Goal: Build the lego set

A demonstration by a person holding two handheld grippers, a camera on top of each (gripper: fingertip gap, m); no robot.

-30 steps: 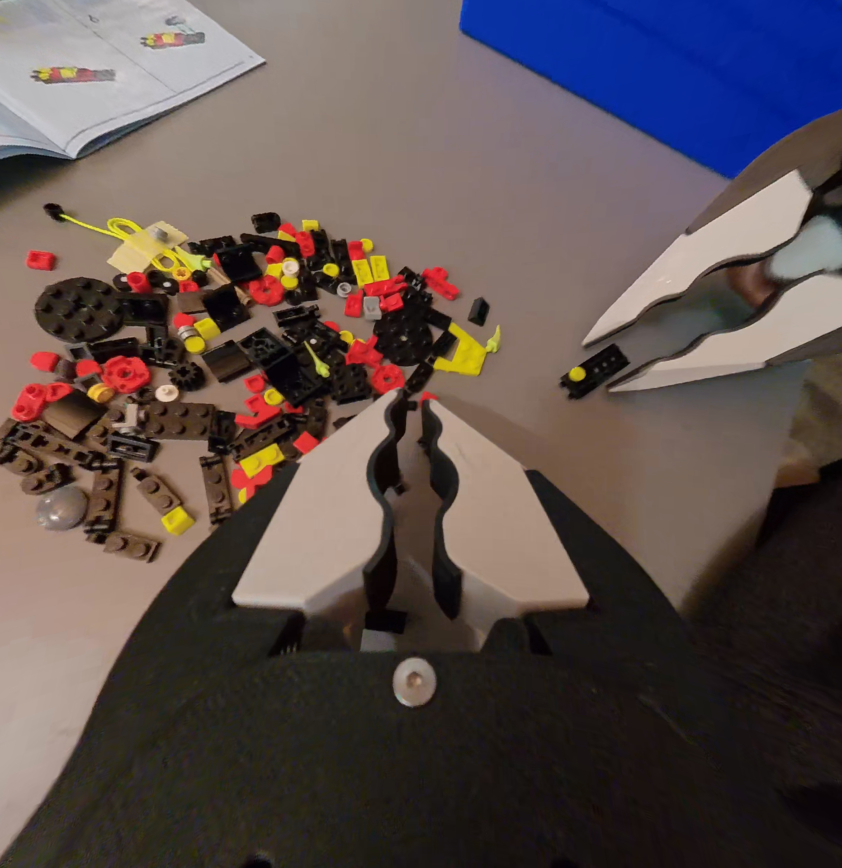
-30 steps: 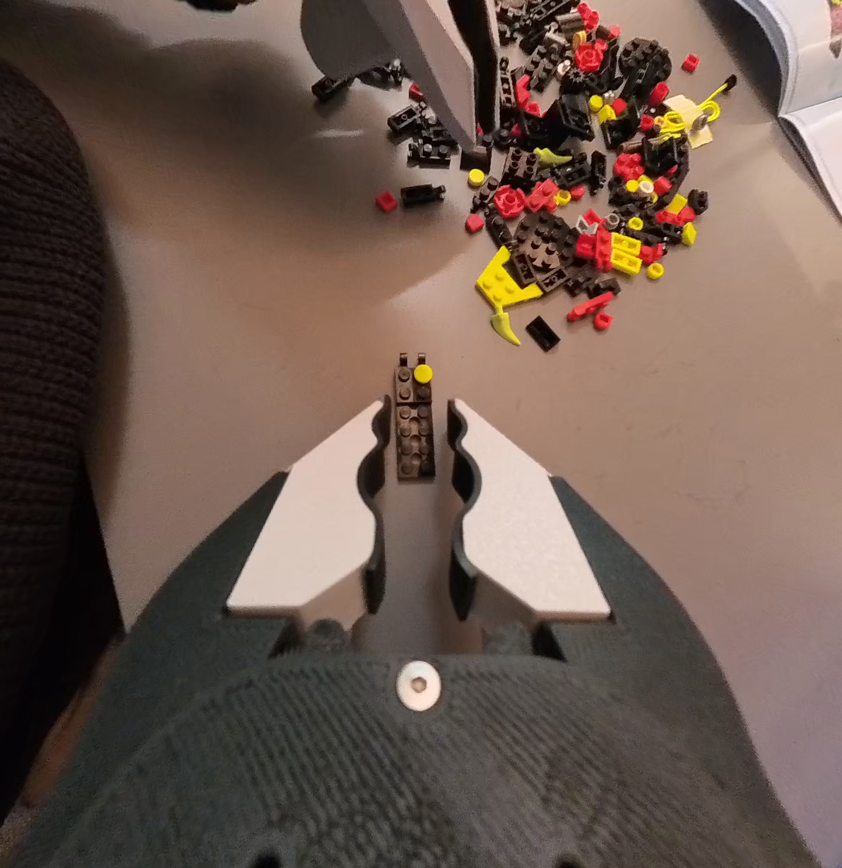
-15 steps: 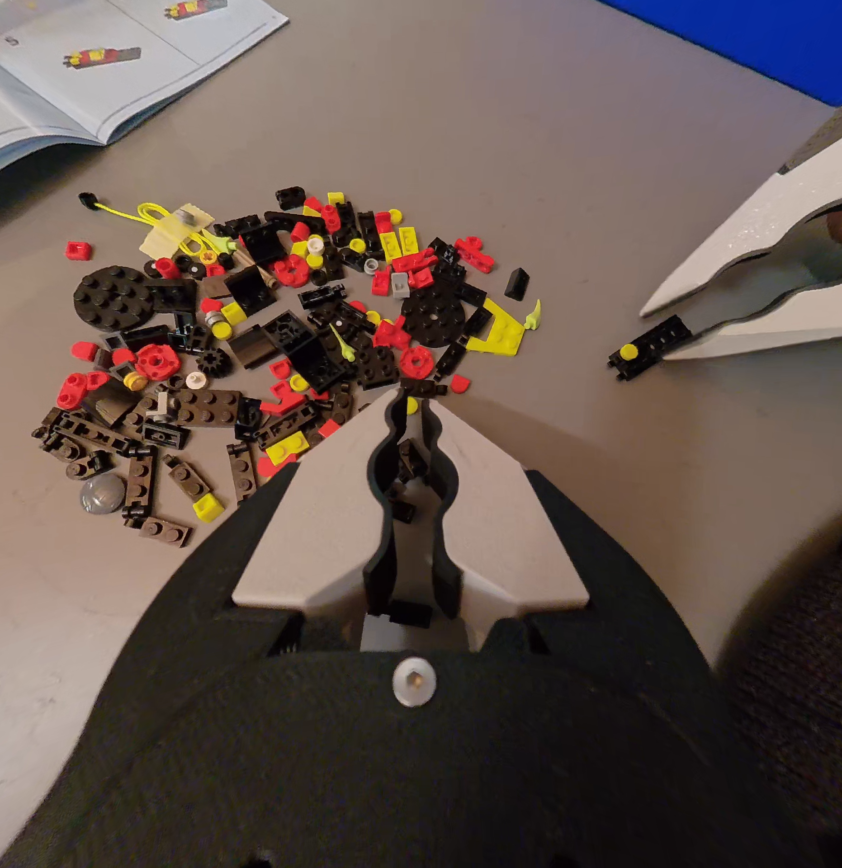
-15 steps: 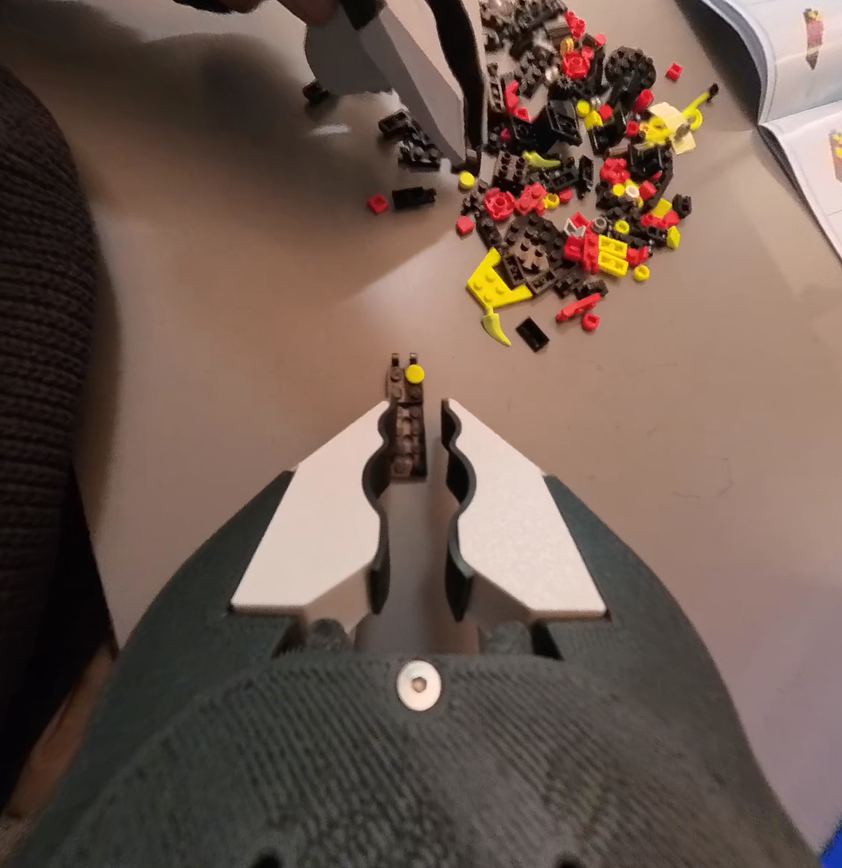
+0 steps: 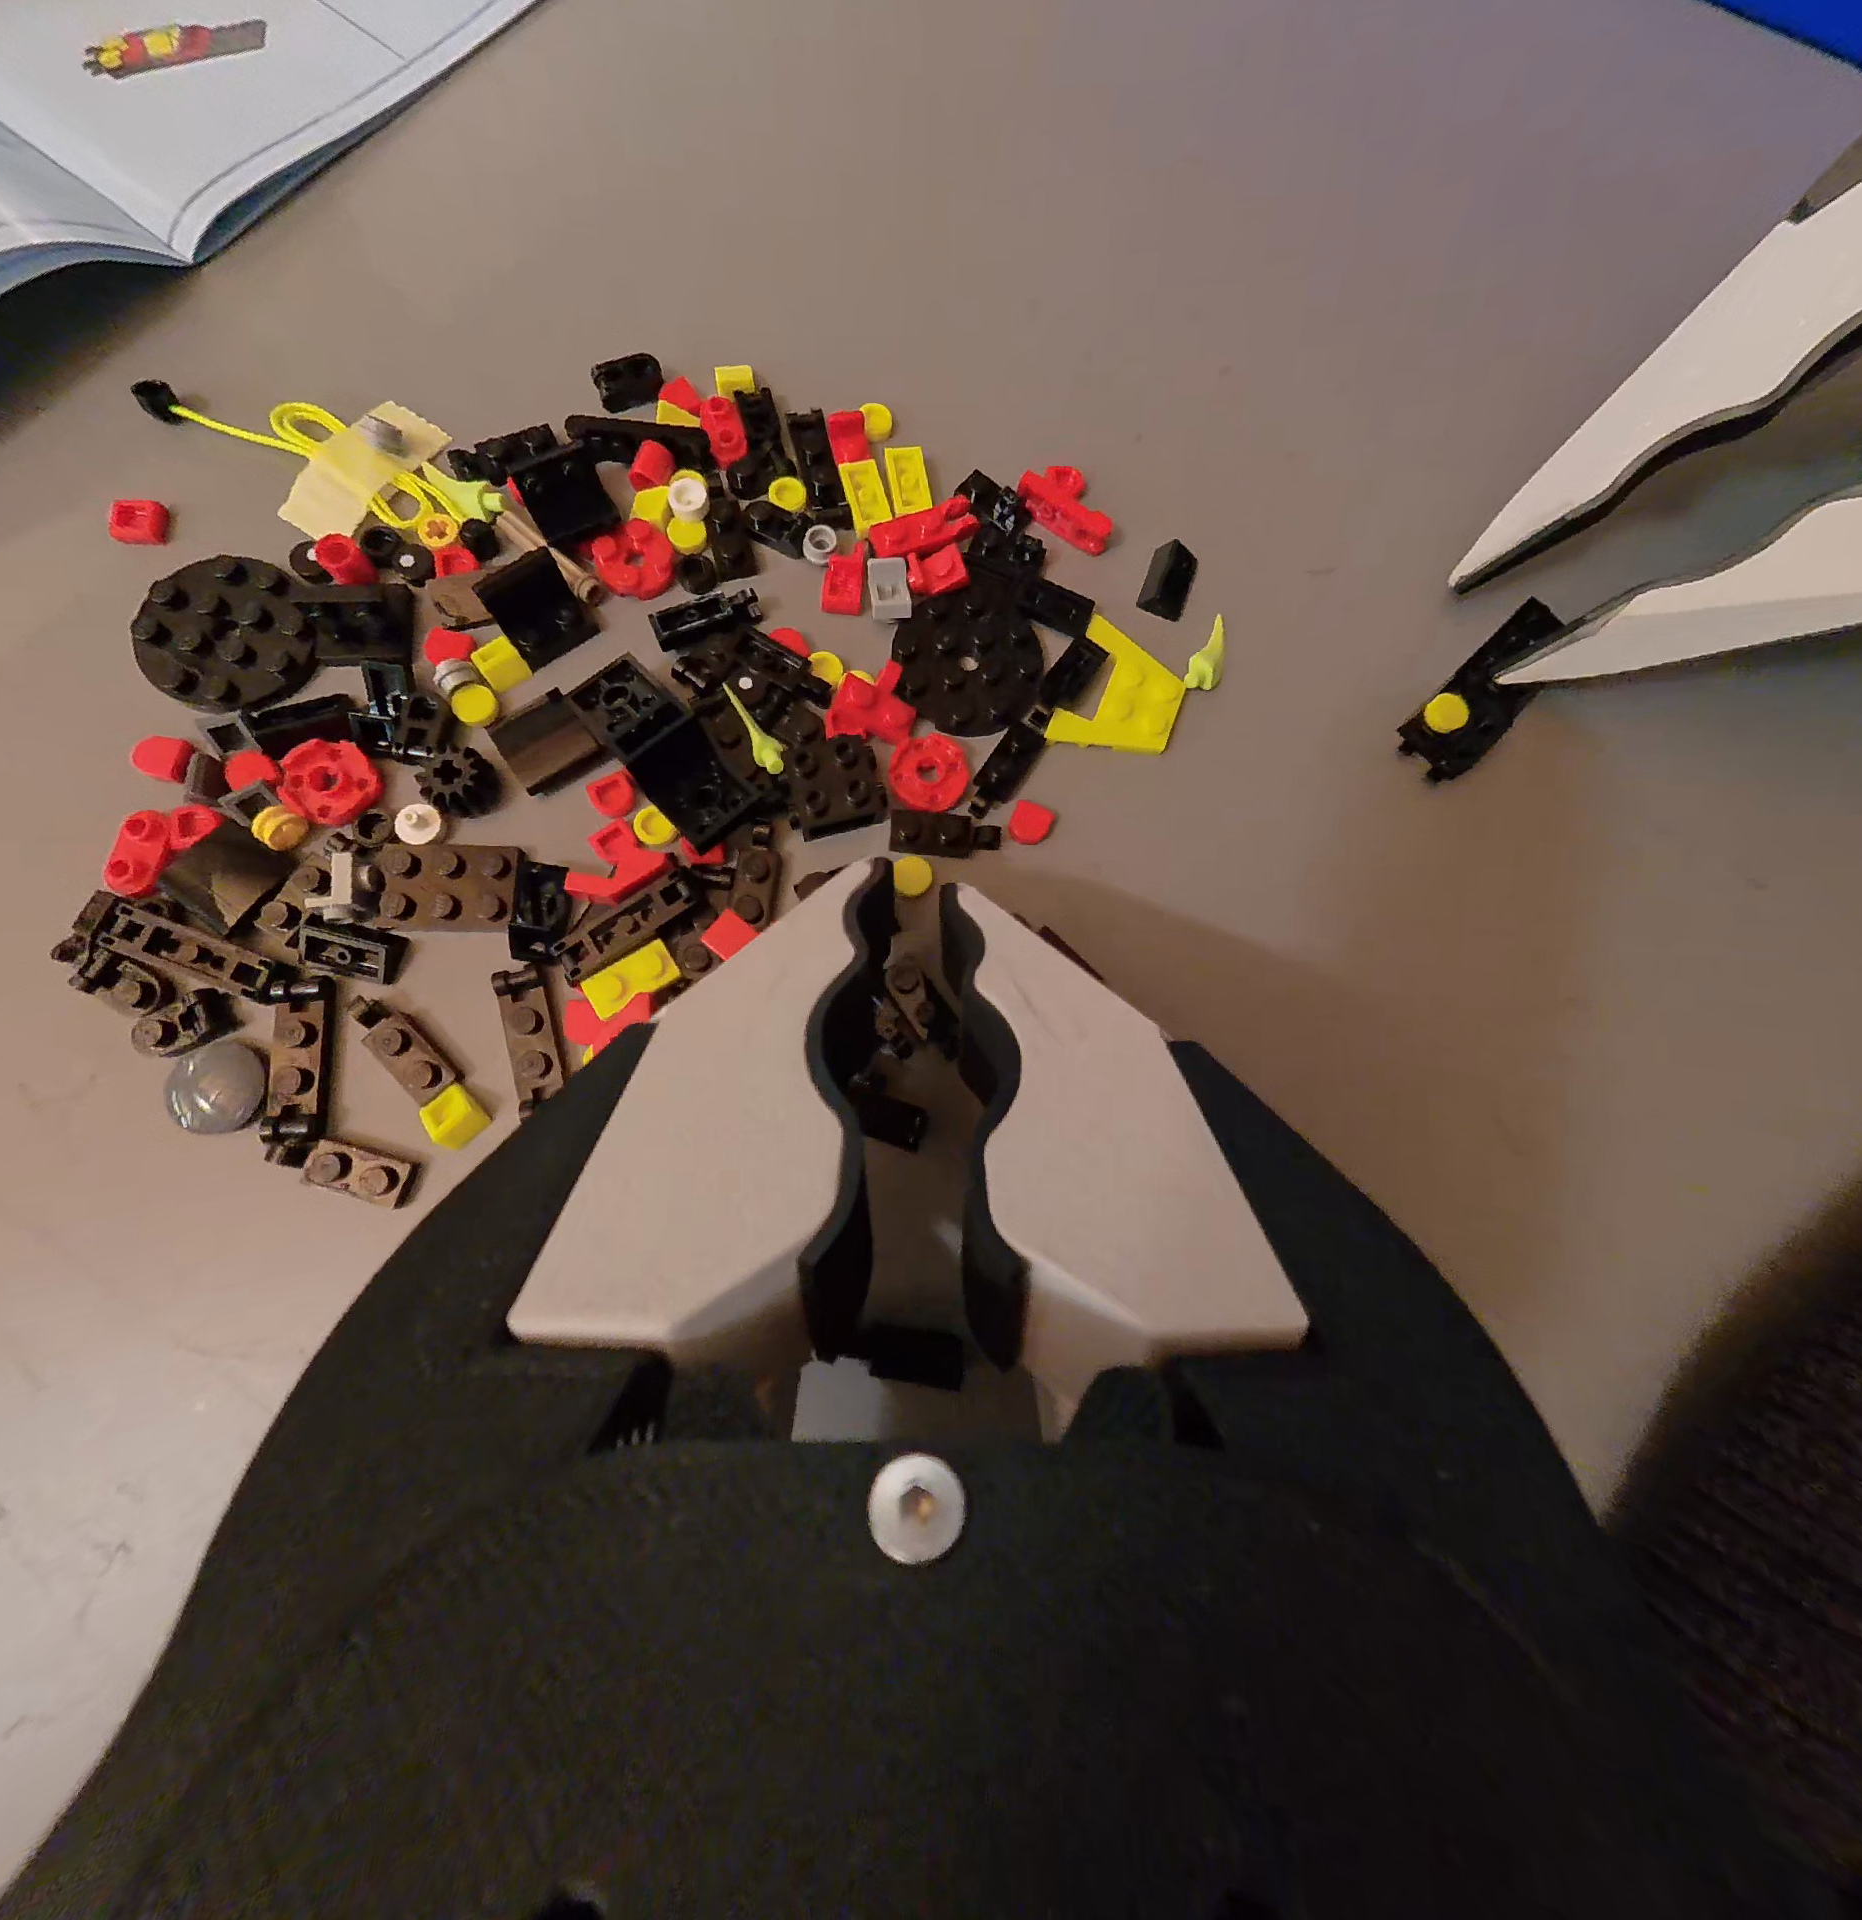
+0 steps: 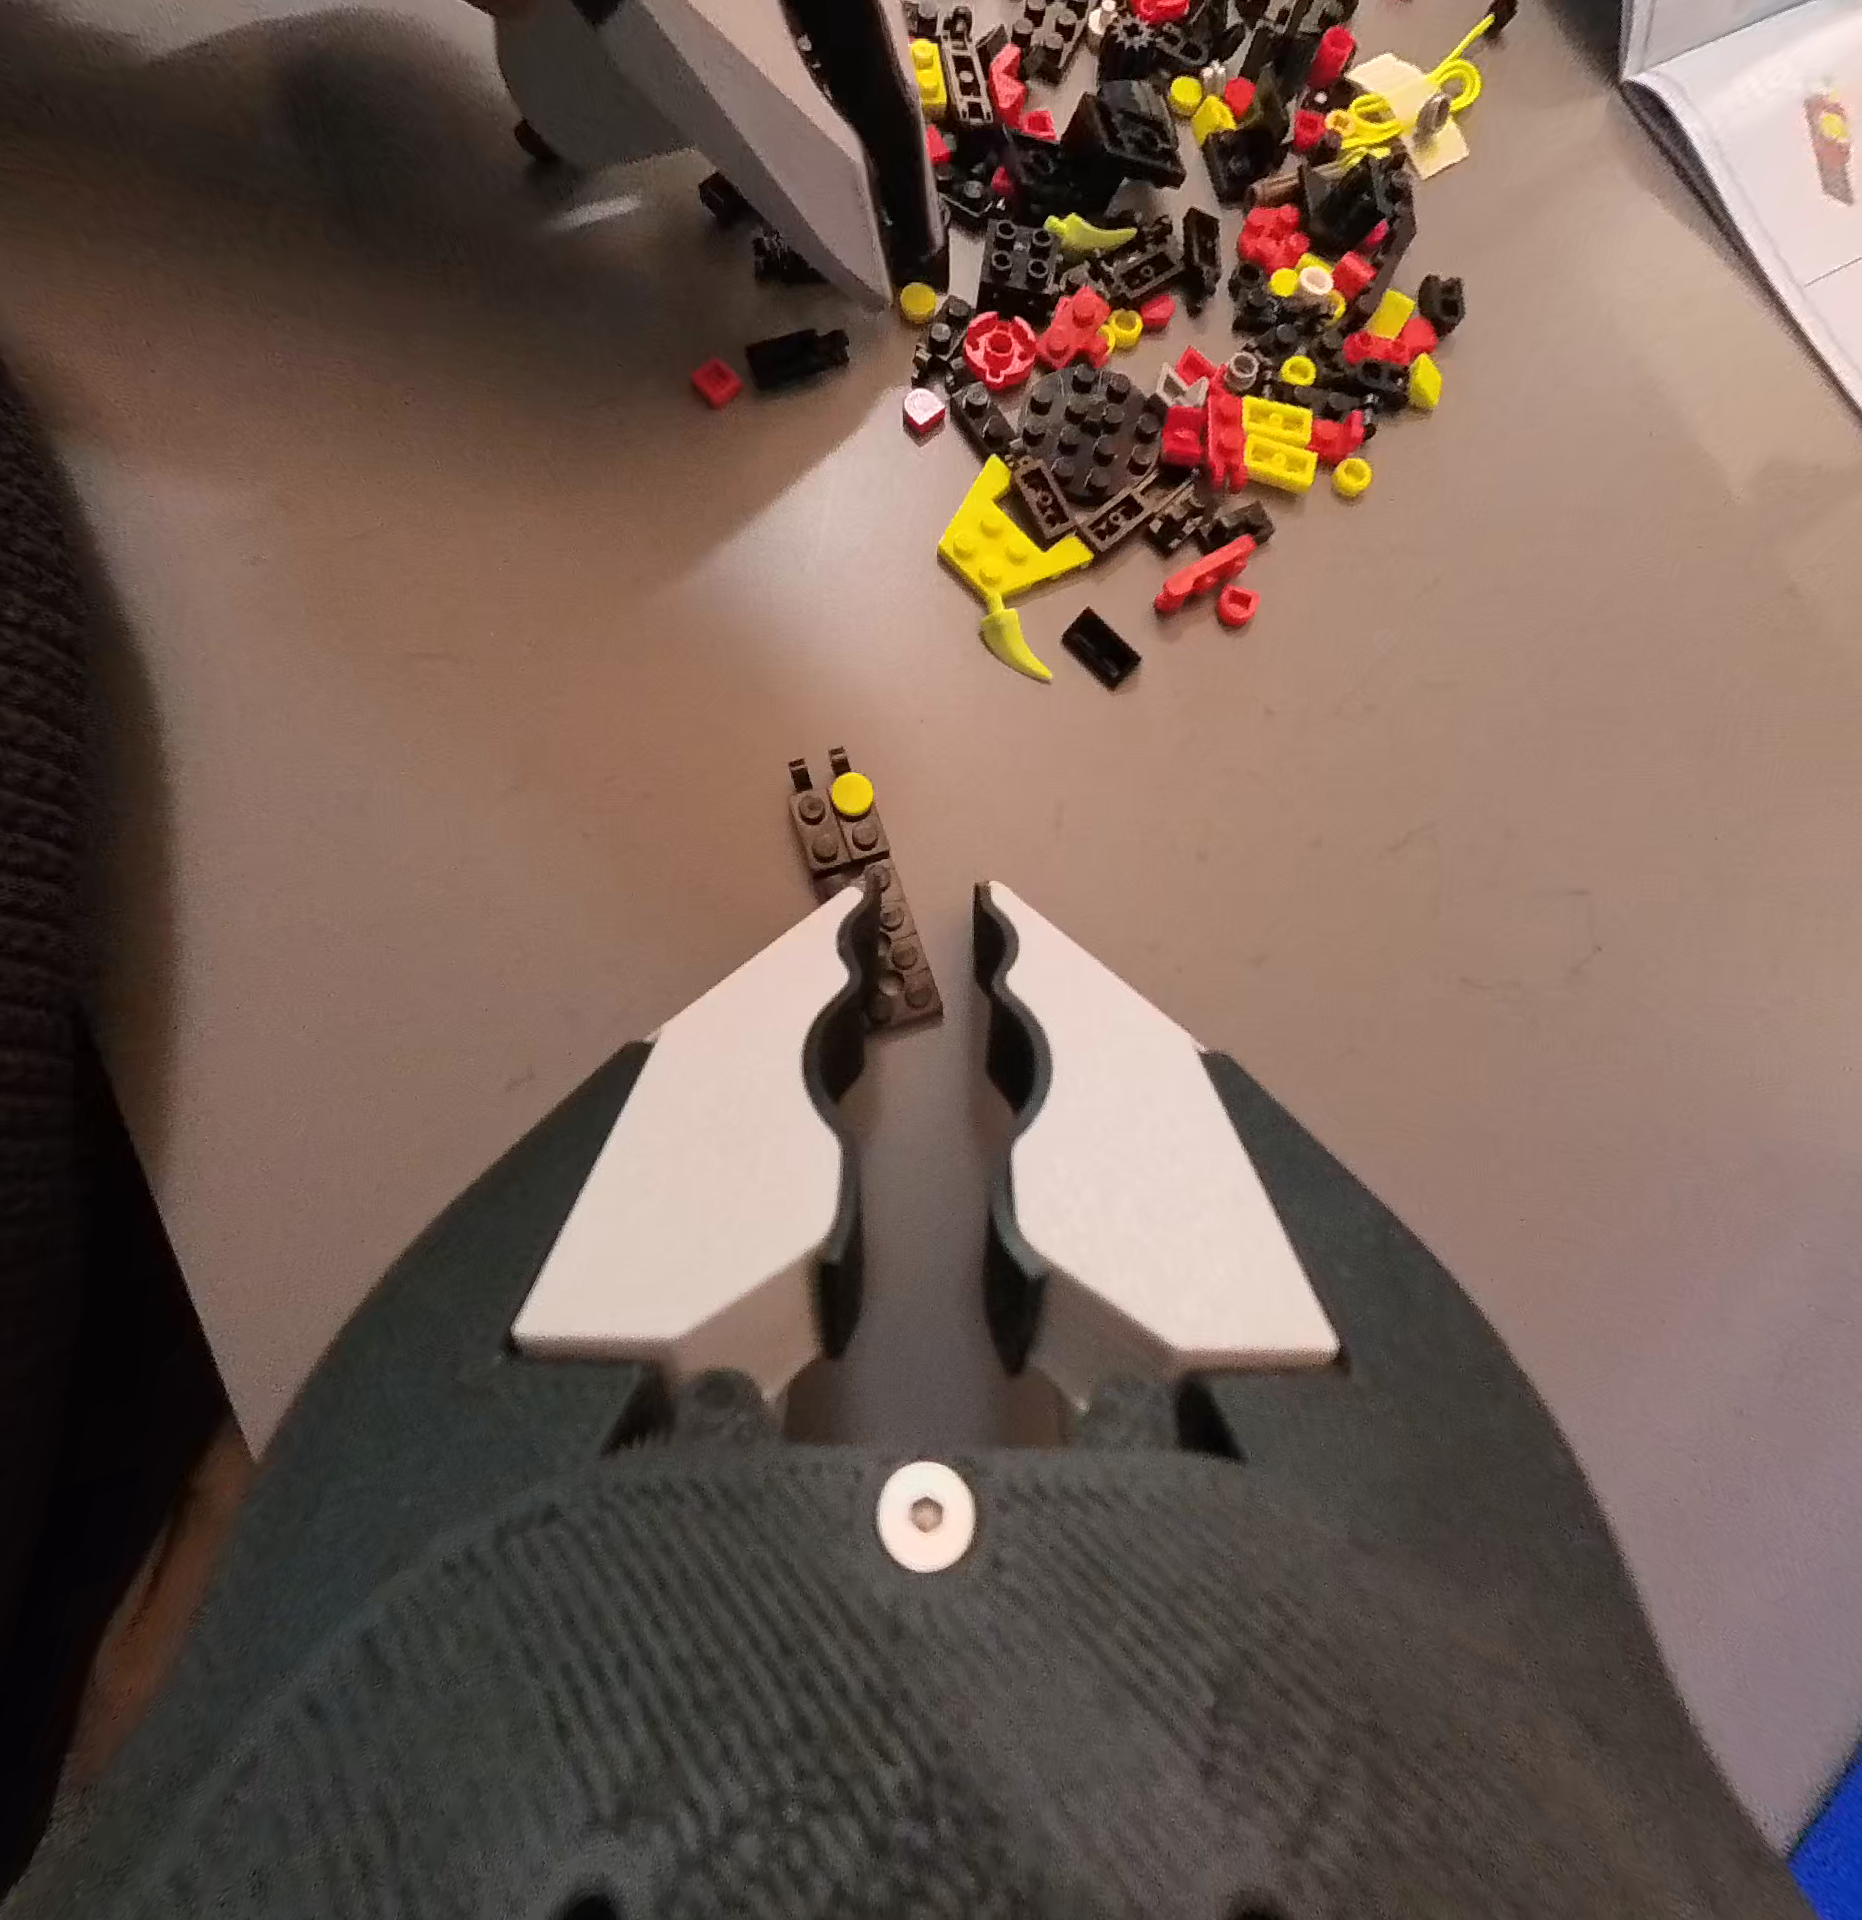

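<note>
The big flat grey bench [image 5: 1010,260] holds everything. An open paper booklet with pale pages [image 5: 127,125] lies at its far left corner in the left wrist view. A bit of something bright blue [image 6: 1846,1839] shows at the bottom right corner of the right wrist view.

The left gripper [image 5: 911,894], black with pale grey fingers, sits at the near edge of the pile of small plastic lego pieces [image 5: 615,727], which are black, red and yellow. Its fingers are a little apart, with nothing clamped between them. Through the gap you can see small black pieces lying on the bench.

The right gripper [image 6: 922,899], dark with pale grey fingers, is well apart from the pile. Its fingers are apart too. Its left finger [image 6: 719,1101] lies over one edge of the long dark brown lego plate with a little yellow round stud on its far end [image 6: 854,862]. I cannot tell if they touch. The other finger is not on it. This plate lies flat on the bench by itself, near the pile.

In the pile are a round black plate with bumps [image 5: 220,629], a yellow wedge plate [image 5: 1129,696], and a small yellow round piece [image 5: 911,875] just past the left gripper's tips.
</note>
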